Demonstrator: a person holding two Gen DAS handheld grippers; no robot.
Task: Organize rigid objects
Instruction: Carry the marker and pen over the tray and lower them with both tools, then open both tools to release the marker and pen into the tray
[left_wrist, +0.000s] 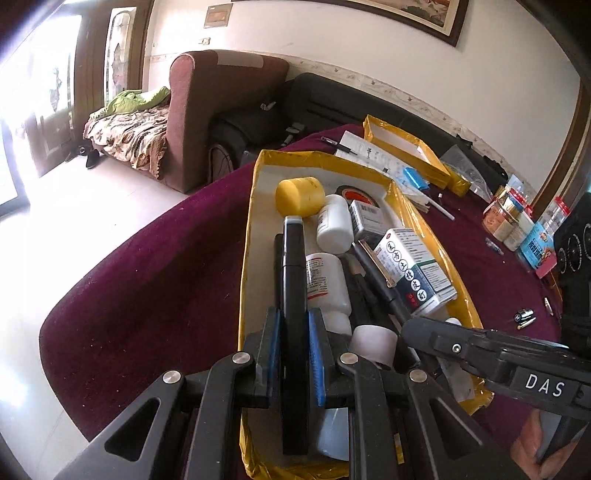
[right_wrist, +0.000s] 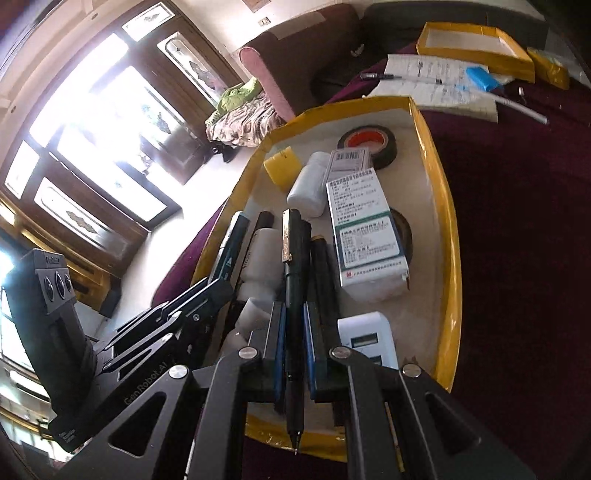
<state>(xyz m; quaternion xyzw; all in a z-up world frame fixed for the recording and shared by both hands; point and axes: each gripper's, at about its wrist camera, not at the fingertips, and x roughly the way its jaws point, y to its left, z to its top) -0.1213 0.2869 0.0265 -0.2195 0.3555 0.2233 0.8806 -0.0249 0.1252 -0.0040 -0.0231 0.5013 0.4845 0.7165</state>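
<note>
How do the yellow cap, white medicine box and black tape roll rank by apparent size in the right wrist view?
1. white medicine box
2. black tape roll
3. yellow cap
The box lies nearer the camera, so its lead is partly perspective.

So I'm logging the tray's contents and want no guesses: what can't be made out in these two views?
- Near end of the yellow tray, left wrist view: hidden behind the left gripper and the black marker it holds.
- Second tape roll, right wrist view: mostly covered by the medicine box.
- White bottle label, left wrist view: print too small to read.
- Jars at the table's far side, left wrist view: small and blurred.
</note>
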